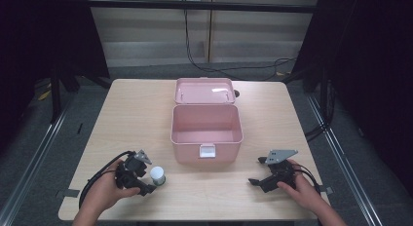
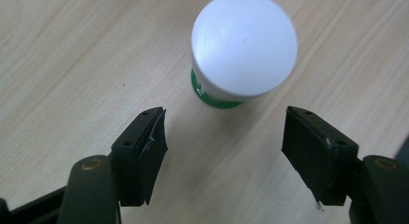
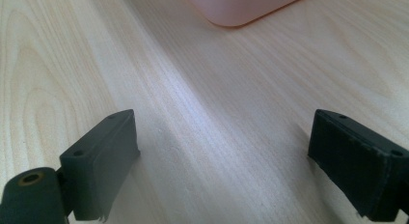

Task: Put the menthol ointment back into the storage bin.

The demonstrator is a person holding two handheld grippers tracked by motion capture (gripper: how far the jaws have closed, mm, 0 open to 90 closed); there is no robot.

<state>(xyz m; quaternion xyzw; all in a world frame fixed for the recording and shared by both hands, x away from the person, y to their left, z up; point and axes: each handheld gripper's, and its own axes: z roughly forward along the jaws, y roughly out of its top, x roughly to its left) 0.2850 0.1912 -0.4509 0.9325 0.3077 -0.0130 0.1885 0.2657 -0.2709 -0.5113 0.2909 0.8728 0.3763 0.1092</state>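
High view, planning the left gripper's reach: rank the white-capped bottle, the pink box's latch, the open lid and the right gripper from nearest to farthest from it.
1. White-capped bottle, just right of the left gripper.
2. Latch on the pink box front wall, centre.
3. Right gripper, across the near edge of the table.
4. Open lid, far side behind the box; too close to the right gripper to rank firmly.

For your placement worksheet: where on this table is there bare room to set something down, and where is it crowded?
Free: table left of the box, the strip right of it, and the front middle between the left gripper and right gripper. Crowded: around the bottle by the left gripper.
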